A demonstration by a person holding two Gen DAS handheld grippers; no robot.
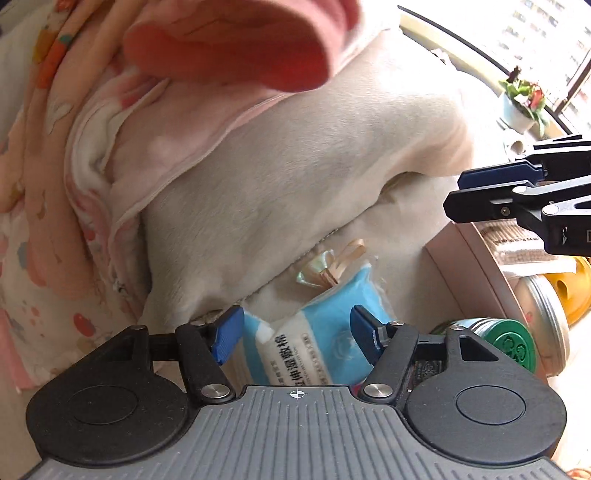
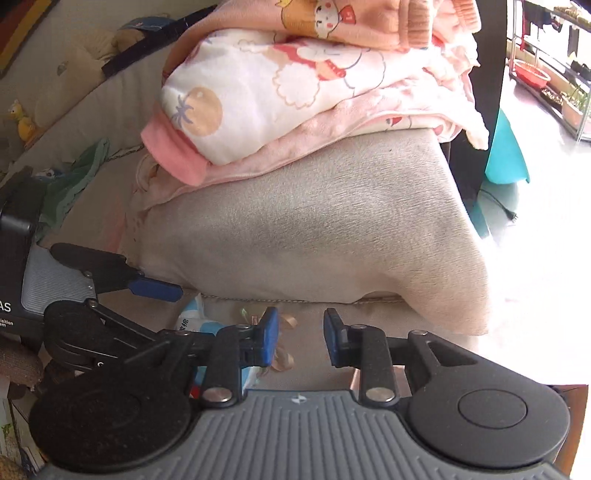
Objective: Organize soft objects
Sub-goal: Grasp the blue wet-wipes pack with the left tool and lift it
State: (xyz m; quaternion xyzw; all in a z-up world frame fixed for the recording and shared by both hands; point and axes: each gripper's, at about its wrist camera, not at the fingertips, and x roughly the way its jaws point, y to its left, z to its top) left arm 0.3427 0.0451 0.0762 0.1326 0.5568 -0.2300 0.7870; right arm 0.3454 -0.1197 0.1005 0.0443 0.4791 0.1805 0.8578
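A broad beige cushion (image 2: pixel 314 229) takes up most of both views, lying on the pale sofa seat (image 2: pixel 74 110). Stacked on top of it are folded soft things — a pink blanket (image 2: pixel 332 125) touching the cushion, a white cartoon-print blanket (image 2: pixel 258 99) on that, and an orange-pink printed cloth (image 2: pixel 351 22) highest. A green cloth (image 2: pixel 77 173) lies crumpled on the seat, well apart to the side. Just in front of the cushion's lower edge sits a blue-and-white wipes packet (image 1: pixel 314 339) with a loose ribbon (image 1: pixel 332 266) beside it. The left gripper (image 1: pixel 297 334) hovers over the packet, jaws spread wide and holding nothing. The right gripper (image 2: pixel 301 338) is likewise parted and empty — near the cushion's front edge.
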